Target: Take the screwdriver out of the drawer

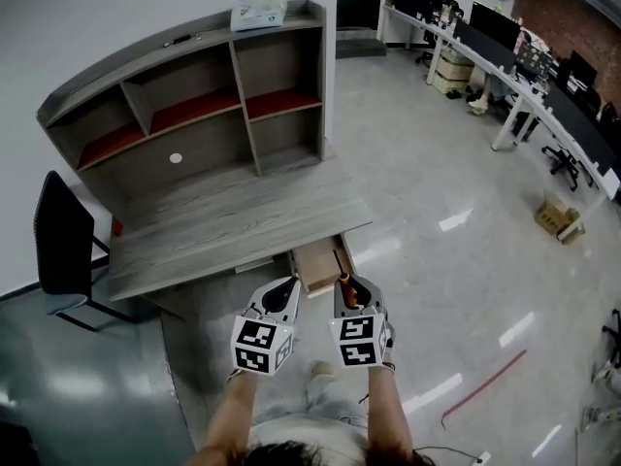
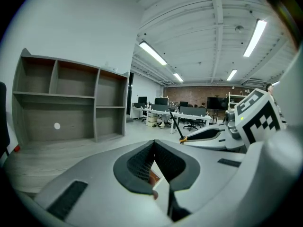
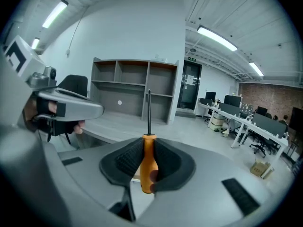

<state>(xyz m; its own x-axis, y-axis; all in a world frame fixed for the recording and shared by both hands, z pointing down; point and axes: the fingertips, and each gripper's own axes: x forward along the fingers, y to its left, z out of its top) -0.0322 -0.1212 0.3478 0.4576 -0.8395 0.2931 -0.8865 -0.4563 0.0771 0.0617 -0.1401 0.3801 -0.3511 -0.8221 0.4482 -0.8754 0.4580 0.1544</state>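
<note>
The screwdriver [image 3: 148, 167] has an orange handle and a thin dark shaft; it stands upright, its handle clamped between the right gripper's [image 3: 148, 145] jaws. The drawer [image 1: 317, 266] is pulled open under the desk's [image 1: 223, 231] front edge; its inside is pale wood.

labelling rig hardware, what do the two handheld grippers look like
Both the left gripper and right gripper have smooth light-grey plastic shells, black textured pads, and a white cube with black square markers. No sleeves reach the forearms.
</note>
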